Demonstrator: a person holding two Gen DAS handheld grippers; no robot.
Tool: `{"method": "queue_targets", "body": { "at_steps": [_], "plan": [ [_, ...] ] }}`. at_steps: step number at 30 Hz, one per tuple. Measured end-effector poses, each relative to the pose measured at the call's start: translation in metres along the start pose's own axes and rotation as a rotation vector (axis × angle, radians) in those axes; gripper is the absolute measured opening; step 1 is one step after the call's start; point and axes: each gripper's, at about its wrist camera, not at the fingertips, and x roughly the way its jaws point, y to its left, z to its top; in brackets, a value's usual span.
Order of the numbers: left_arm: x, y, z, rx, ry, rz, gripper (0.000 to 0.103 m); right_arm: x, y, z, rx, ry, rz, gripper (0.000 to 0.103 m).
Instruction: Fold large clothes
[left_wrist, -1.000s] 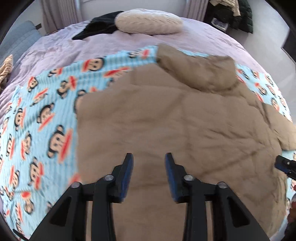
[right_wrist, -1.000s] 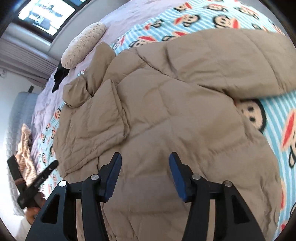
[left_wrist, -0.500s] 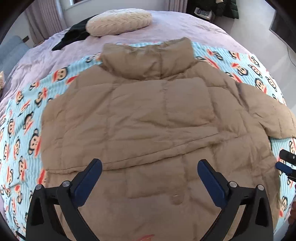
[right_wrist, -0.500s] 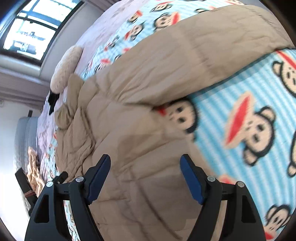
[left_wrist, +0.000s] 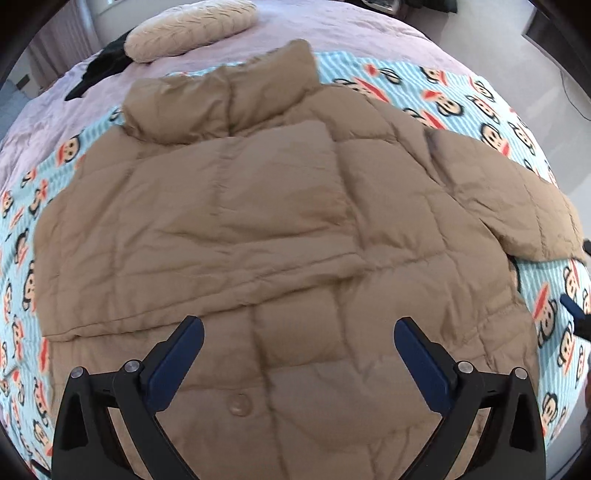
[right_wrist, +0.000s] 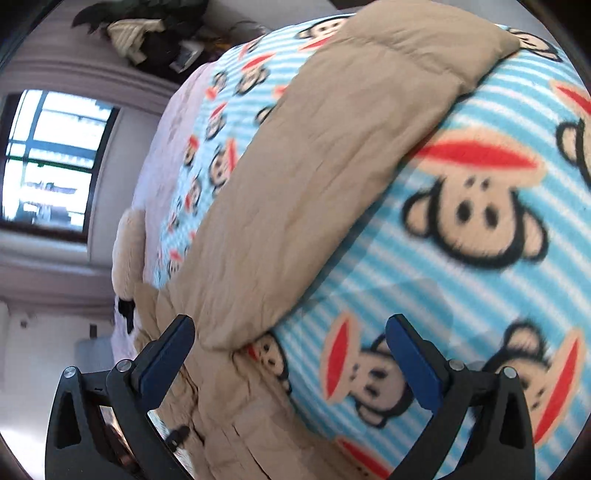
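One tan puffer jacket (left_wrist: 280, 229) is spread flat across the middle of the bed, lying on a light-blue striped monkey-print blanket (left_wrist: 461, 107). Its stand-up collar (left_wrist: 221, 99) points toward the head of the bed, one panel is folded over the body, and one sleeve (left_wrist: 517, 206) stretches toward the bed's right edge. One snap button (left_wrist: 239, 402) shows near the hem.

The left hand-held gripper (left_wrist: 298, 334) hovers above the hem with its two blue-padded fingers spread wide, nothing between them. The right hand-held gripper (right_wrist: 290, 332) is spread wide too, empty, hanging over where that sleeve (right_wrist: 332, 166) meets the blanket (right_wrist: 480, 258).

At the head of the bed: one cream knitted cushion (left_wrist: 192, 27) with one black garment (left_wrist: 101, 70) just beside it, both on the lilac bedcover (left_wrist: 351, 37).
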Motion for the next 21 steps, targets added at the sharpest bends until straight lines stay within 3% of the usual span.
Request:
{"method": "queue_targets", "body": {
  "at_steps": [8, 11, 12, 13, 14, 15, 17, 21],
  "plan": [
    [-0.014, -0.019, 0.003, 0.015, -0.035, -0.013, 0.103, -0.001, -0.028, 0.057, 0.197, -0.128, 0.168, 0.101],
    [-0.019, -0.019, 0.005, 0.005, -0.046, -0.017, 0.103, 0.005, -0.042, 0.073, 0.309, -0.138, 0.241, 0.079],
    [-0.021, -0.018, 0.005, 0.0, -0.048, -0.017, 0.103, 0.01, -0.047, 0.078, 0.355, -0.132, 0.266, 0.066],
    [-0.022, -0.017, 0.005, -0.006, -0.052, -0.017, 0.103, 0.014, -0.051, 0.082, 0.396, -0.126, 0.287, 0.046],
    [-0.024, -0.017, 0.005, -0.012, -0.055, -0.015, 0.103, 0.02, -0.054, 0.083, 0.432, -0.118, 0.308, 0.033],
    [-0.025, -0.015, 0.005, -0.019, -0.061, -0.01, 0.103, 0.024, -0.056, 0.084, 0.46, -0.111, 0.335, 0.009],
    [-0.029, -0.011, 0.004, -0.03, -0.072, 0.007, 0.103, 0.033, -0.051, 0.085, 0.48, -0.11, 0.364, 0.007],
    [-0.035, 0.006, 0.003, -0.062, -0.085, 0.022, 0.103, 0.03, -0.009, 0.087, 0.321, -0.078, 0.433, 0.006]
  ]
}}
